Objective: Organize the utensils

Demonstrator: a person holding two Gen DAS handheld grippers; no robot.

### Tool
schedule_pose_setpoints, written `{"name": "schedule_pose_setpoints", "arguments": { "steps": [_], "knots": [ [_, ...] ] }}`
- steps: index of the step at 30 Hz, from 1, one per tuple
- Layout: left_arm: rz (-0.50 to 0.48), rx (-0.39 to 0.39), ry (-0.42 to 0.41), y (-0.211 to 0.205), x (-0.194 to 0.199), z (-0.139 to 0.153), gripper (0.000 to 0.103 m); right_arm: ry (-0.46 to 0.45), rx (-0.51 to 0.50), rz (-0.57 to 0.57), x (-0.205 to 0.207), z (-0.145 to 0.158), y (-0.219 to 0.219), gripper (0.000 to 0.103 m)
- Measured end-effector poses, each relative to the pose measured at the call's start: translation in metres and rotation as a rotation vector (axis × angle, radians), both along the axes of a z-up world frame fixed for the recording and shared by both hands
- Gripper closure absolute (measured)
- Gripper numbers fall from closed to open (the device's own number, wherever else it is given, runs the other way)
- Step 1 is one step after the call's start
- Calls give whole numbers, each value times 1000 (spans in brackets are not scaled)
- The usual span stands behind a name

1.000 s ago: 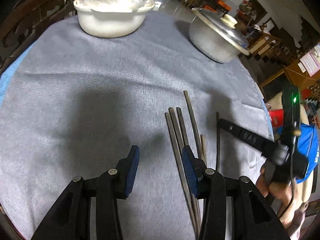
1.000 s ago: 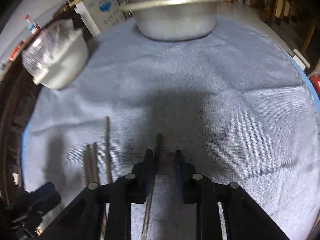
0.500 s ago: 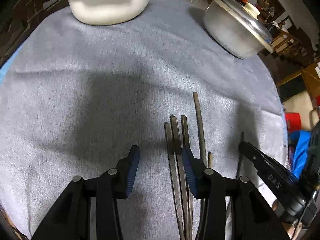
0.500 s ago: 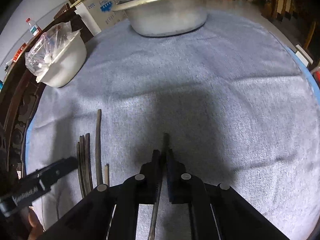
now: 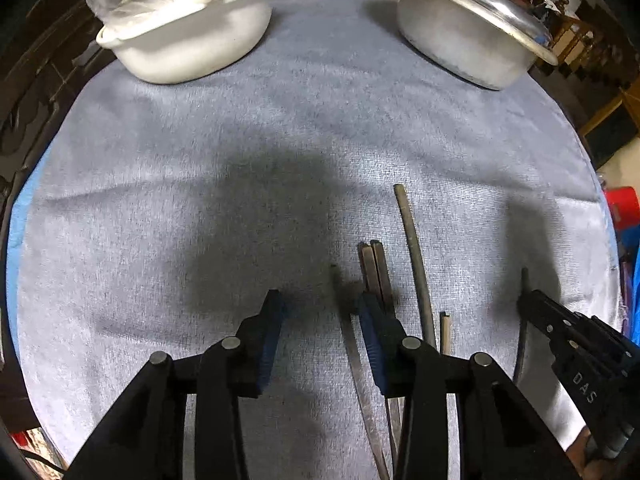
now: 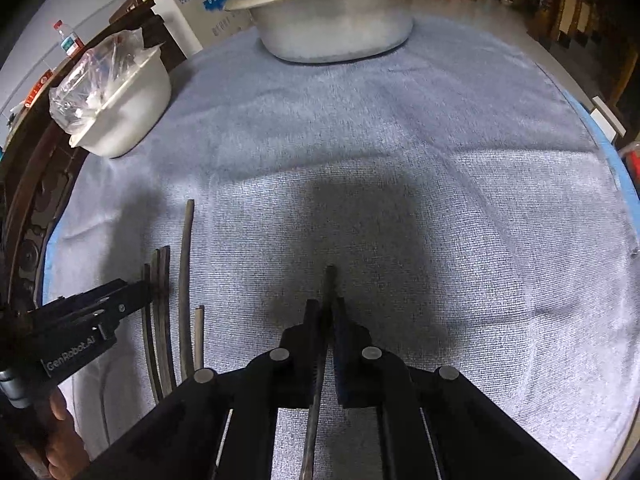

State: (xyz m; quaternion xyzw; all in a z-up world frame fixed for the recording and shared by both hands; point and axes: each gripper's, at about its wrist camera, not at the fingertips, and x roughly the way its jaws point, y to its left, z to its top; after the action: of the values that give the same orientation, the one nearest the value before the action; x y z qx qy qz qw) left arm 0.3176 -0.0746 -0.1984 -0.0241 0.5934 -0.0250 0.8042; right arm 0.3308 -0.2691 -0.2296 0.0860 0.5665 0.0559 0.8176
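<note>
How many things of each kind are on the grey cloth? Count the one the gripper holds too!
chopsticks: 6
white bowl: 1
plastic bag in the bowl: 1
metal pot with lid: 1
Total: 9

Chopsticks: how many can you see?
6. One clamped in the right gripper; left of it, three dark flat ones, a long round one, a short pale one. More may be hidden.
</note>
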Motion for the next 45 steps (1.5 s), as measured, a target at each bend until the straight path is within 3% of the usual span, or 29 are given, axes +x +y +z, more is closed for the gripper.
{"name": "schedule_pose_setpoints", "arguments": {
  "steps": [3, 7, 12, 16, 21, 25, 30, 39, 45],
  "knots": [
    [-15, 47, -24, -8, 1, -1, 65, 7, 7, -2, 2, -1, 0, 95],
    [-43, 46, -51, -19, 11, -2, 94, 30, -40, 15, 6, 1, 6, 95],
    [-76, 34, -82, -19, 14, -3, 98, 42, -117, 44, 12, 4, 19, 96],
    [-100, 27, -89, -12, -3, -1, 98, -1, -199, 96, 7, 6, 34, 96],
    [-92, -4, -95, 3, -21, 0, 98, -45, -108, 68, -7, 11, 23, 97],
    [-80, -30, -162, 13, -50, 17, 98, -160, -48, 65, -37, 33, 15, 97],
    [-69, -89, -281, 23, -91, 60, 98, -317, 30, 32, -77, 70, -9, 97],
    [-52, -179, -599, 36, -193, 143, 98, -647, 92, -57, -185, 137, -25, 97],
    [-9, -199, -768, 41, -257, 170, 98, -838, 112, -131, -262, 168, -29, 97]
  ]
}}
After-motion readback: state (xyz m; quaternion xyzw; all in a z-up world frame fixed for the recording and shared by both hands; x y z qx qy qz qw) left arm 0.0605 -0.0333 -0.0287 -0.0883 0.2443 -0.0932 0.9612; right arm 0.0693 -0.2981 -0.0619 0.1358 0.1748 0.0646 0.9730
